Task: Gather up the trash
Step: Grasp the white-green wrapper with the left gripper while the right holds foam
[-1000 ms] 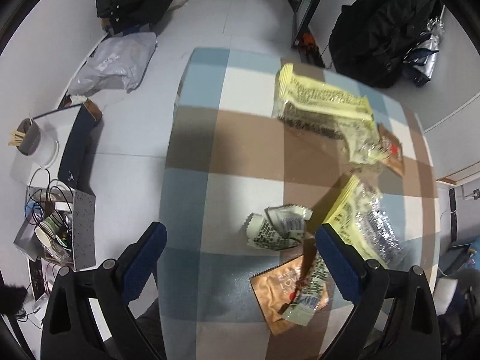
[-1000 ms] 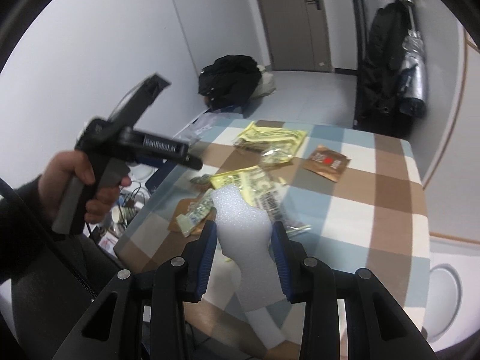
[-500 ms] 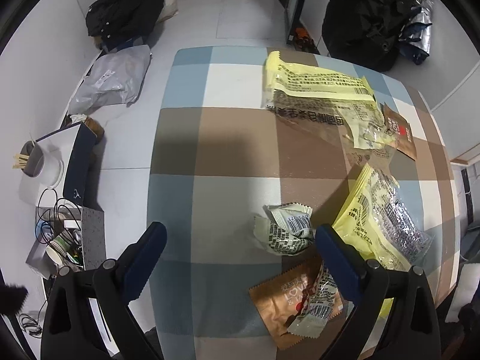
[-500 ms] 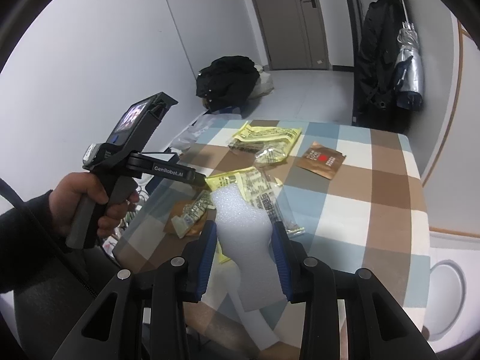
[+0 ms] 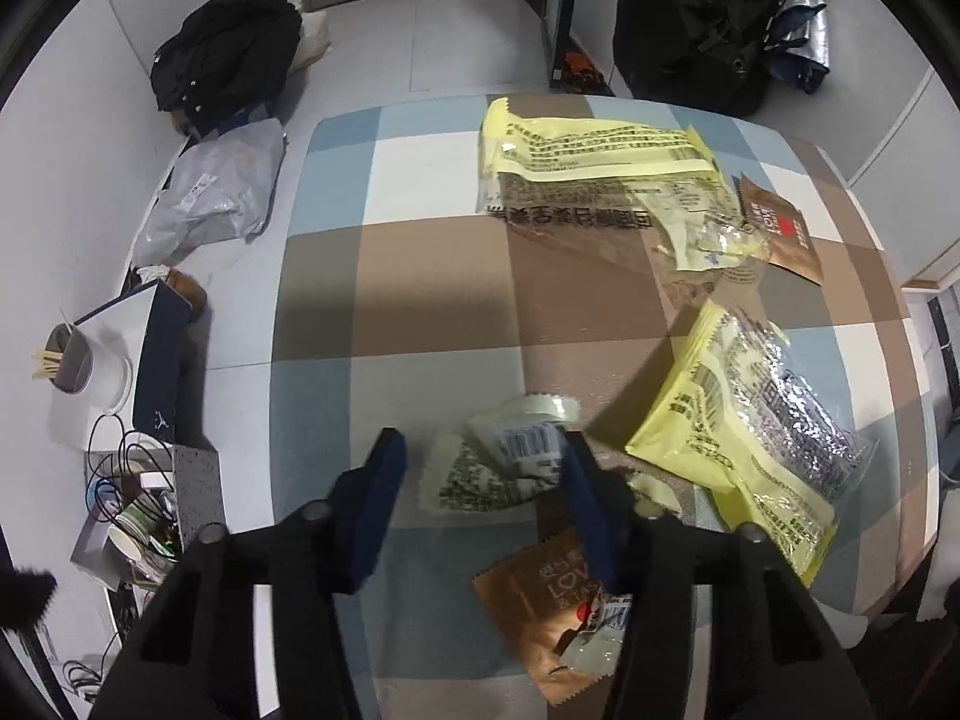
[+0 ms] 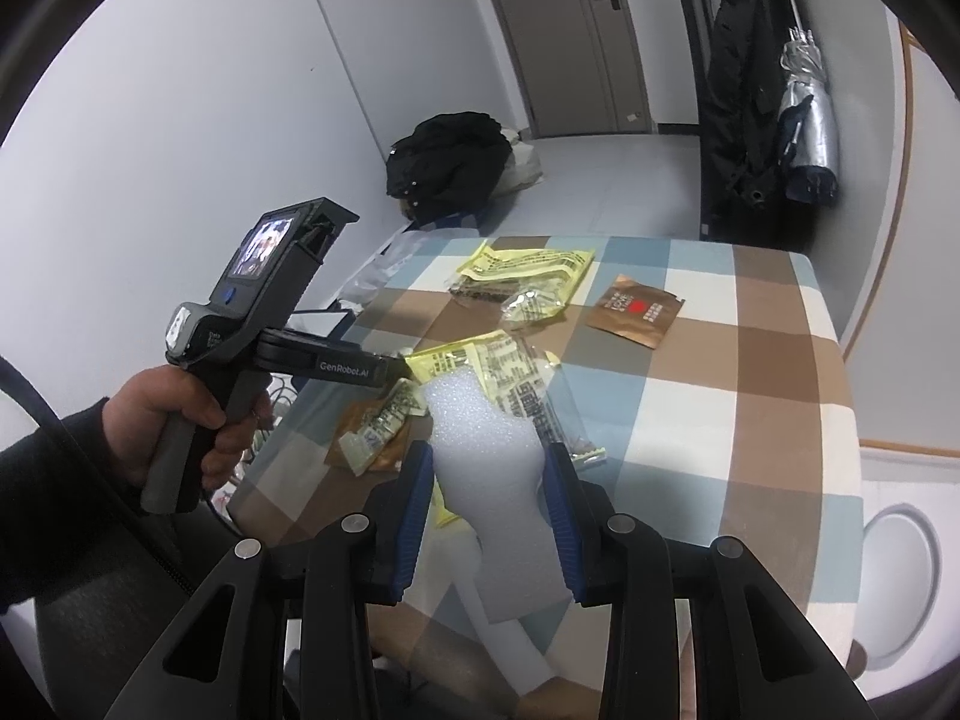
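Trash lies on the checked table (image 5: 420,300). A crumpled pale wrapper (image 5: 504,468) sits between the fingers of my left gripper (image 5: 483,468). Its jaws are closing: the right finger touches the wrapper and the left one stands apart from it. A brown sachet (image 5: 540,600) lies just below, a yellow and silver bag (image 5: 744,420) to the right, a larger yellow bag (image 5: 588,156) and another brown sachet (image 5: 780,228) at the far side. My right gripper (image 6: 487,462) is shut on a white foam piece (image 6: 480,420) above the table's near edge. In that view a hand (image 6: 168,420) holds the left gripper.
On the floor left of the table are a grey plastic bag (image 5: 216,192), a black bag (image 5: 222,66), a white cup with sticks (image 5: 78,360) and a box of cups and cables (image 5: 144,516). Dark coats (image 5: 702,18) hang beyond the table's far edge.
The left gripper's jaws have narrowed from wide open around the crumpled wrapper, and the gripper has rolled a little. The right gripper keeps still with the foam.
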### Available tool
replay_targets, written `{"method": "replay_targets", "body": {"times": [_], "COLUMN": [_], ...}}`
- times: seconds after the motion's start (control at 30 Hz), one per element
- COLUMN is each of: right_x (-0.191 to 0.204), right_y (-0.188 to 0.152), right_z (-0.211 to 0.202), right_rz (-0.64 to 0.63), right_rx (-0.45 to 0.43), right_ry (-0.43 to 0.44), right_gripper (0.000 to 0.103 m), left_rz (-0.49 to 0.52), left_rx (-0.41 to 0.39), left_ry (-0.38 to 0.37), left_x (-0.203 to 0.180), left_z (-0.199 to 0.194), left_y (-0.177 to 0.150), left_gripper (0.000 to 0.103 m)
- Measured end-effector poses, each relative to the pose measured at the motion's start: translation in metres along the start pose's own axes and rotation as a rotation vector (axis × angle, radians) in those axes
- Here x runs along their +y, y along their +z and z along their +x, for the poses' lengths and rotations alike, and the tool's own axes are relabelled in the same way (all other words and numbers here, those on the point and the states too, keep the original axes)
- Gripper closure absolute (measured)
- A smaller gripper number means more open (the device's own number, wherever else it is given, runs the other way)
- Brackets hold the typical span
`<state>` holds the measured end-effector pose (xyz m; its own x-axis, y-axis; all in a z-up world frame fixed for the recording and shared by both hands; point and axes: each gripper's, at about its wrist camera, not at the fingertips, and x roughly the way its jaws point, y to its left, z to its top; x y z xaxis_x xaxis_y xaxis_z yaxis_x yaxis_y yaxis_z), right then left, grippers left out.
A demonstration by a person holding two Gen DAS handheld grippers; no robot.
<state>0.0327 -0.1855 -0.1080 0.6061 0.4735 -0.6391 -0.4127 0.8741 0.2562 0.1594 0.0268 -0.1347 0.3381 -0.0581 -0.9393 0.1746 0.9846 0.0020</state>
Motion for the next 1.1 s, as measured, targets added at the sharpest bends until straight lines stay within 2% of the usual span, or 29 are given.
{"method": "replay_targets", "body": {"times": [0.03,0.3,0.53,0.83,1.1], "right_x": [0.0,-0.001,0.0,-0.006,-0.018], "right_y": [0.0,-0.001,0.0,0.013,0.031], "right_z": [0.0,0.0,-0.007,-0.026,-0.069], "right_rz": [-0.001,0.007,0.004,0.036,0.021], "right_rx": [0.0,-0.003,-0.024,-0.088,-0.176], "right_ry": [-0.001,-0.005,-0.018,-0.026,-0.057], "right_gripper": [0.067,0.067,0.067,0.067,0.067], "left_rz": [-0.001,-0.05,-0.085,-0.13,-0.141], "left_rx": [-0.003,-0.005,-0.055,-0.211,-0.33], "left_ry": [0.0,-0.041,-0.044,-0.064,-0.1], "left_x": [0.0,0.007,0.006,-0.003,-0.022], "left_z": [0.0,-0.003,-0.025,-0.078,-0.117], "left_y": [0.0,-0.001,-0.007,-0.014,-0.026], "left_gripper": [0.062,0.066,0.066,0.066,0.066]}}
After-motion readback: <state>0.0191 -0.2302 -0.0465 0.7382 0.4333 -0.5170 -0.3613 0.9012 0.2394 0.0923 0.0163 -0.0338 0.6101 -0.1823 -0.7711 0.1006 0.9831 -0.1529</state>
